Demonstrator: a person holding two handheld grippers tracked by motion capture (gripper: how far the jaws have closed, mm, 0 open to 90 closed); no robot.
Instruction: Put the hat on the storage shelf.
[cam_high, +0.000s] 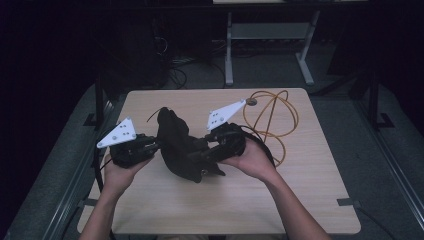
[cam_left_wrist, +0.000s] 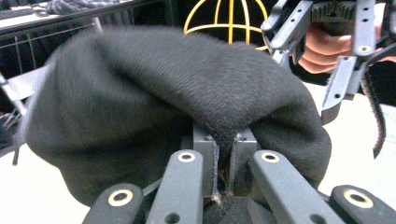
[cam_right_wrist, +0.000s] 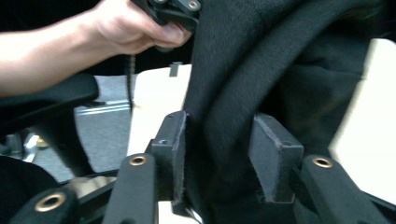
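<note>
A person holds a tool in each hand over a pale wooden desk, and a piece of black cloth hangs bunched between the two. The left tool sits at the cloth's left edge; in the left gripper view its jaws are drawn nearly together on a pinched fold of the cloth, which bulges up and over them. The right tool reaches into the cloth from the other side, and in the right gripper view its jaws stand apart with the fabric draped down between them — the left pad touches the cloth, while the right pad seems just clear of it, so a firm hold cannot be told. The cloth's lower part rests on or just above the middle of the desk. Behind the right hand, on the far right part of the desk, lies a loose coil of orange cable — well apart from the cloth.
</note>
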